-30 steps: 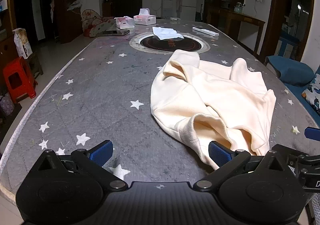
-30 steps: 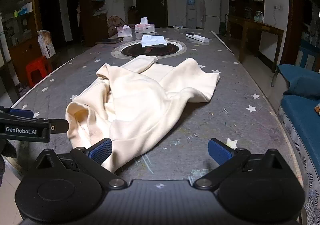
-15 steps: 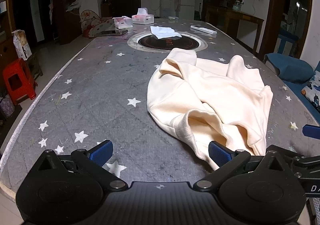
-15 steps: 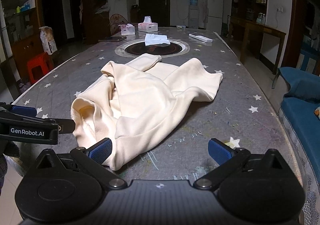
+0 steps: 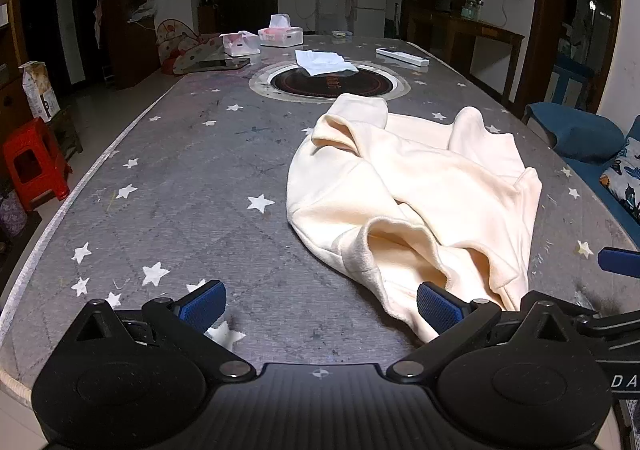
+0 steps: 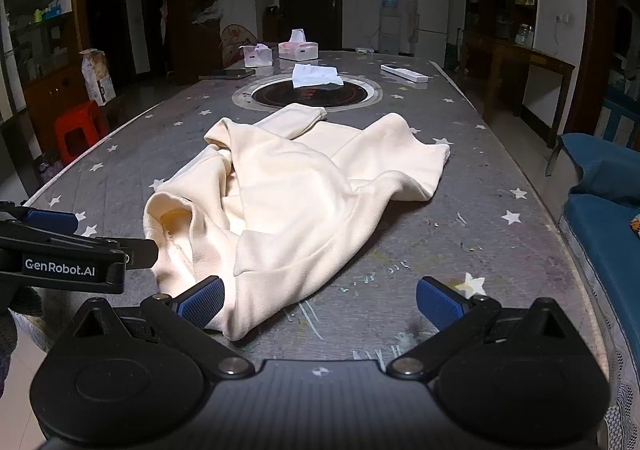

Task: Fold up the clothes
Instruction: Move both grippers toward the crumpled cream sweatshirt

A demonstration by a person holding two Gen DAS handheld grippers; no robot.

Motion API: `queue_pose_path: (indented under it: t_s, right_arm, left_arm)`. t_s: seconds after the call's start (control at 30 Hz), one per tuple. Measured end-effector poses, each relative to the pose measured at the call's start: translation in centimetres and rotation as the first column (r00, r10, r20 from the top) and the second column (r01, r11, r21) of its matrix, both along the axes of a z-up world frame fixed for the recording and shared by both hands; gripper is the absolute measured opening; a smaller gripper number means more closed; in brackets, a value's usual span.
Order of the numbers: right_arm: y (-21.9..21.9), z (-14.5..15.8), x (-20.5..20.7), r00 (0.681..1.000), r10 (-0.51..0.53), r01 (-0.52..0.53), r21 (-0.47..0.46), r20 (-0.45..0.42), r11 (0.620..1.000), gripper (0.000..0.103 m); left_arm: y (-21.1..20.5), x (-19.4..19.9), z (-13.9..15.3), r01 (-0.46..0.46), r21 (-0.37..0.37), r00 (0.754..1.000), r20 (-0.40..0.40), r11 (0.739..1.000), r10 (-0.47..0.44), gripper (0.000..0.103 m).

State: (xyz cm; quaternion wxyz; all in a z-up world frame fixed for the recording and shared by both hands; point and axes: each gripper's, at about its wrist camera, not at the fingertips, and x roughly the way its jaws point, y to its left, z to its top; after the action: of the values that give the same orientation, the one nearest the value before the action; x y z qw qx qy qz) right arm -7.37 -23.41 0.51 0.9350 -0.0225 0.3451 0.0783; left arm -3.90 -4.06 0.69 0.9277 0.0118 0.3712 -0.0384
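Note:
A cream sweatshirt (image 5: 416,193) lies crumpled on the grey star-patterned table (image 5: 192,185), one sleeve stretched toward the round hob. Its near hem opening faces me. My left gripper (image 5: 320,304) hovers open at the table's near edge; its right pad sits just in front of the hem, its left pad over bare table. In the right wrist view the same sweatshirt (image 6: 296,193) fills the table's middle. My right gripper (image 6: 320,302) is open too, its left pad against the garment's near corner. The left gripper's body (image 6: 64,262) shows at the left edge there.
A round black hob (image 5: 330,81) with a white cloth (image 5: 324,61) sits beyond the garment. Tissue boxes (image 5: 280,35), a phone (image 5: 218,65) and a remote (image 5: 402,57) lie at the far end. A red stool (image 5: 34,165) stands left, blue seating (image 6: 600,185) right.
Both grippers have drawn back and risen slightly, so the sweatshirt sits a little farther away in each view. The garment itself has not moved, and both grippers stay open.

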Motion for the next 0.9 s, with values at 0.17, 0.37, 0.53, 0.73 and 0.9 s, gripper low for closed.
queue_pose_path:
  t_s: [0.17,0.37,0.53,0.73,0.9]
  right_arm:
    - [0.1,0.1,0.2,1.000,0.005,-0.005,0.001,-0.002,1.000,0.103]
    - [0.4,0.3,0.6,1.000,0.012,-0.012,0.001,-0.002,1.000,0.103]
    - [0.6,0.3,1.0,1.000,0.018,-0.018,0.001,-0.007,1.000,0.103]
    - [0.9,0.4,1.6,1.000,0.025,-0.025,0.000,-0.012,1.000,0.103]
    - [1.0,0.4,2.3,0.999,0.033,-0.033,0.001,-0.019,0.999,0.103]
  left_arm:
    - [-0.1,0.2,0.0,0.002,0.004,1.000,-0.005,1.000,-0.002,0.103]
    - [-0.1,0.5,0.3,0.004,0.001,1.000,-0.002,1.000,-0.004,0.103]
    - [-0.2,0.9,0.4,0.008,0.001,1.000,-0.006,1.000,-0.008,0.103]
    - [-0.1,1.4,0.5,0.009,0.000,1.000,-0.010,1.000,-0.009,0.103]
    - [0.0,2.0,0.6,0.009,-0.001,1.000,-0.015,1.000,-0.009,0.103]
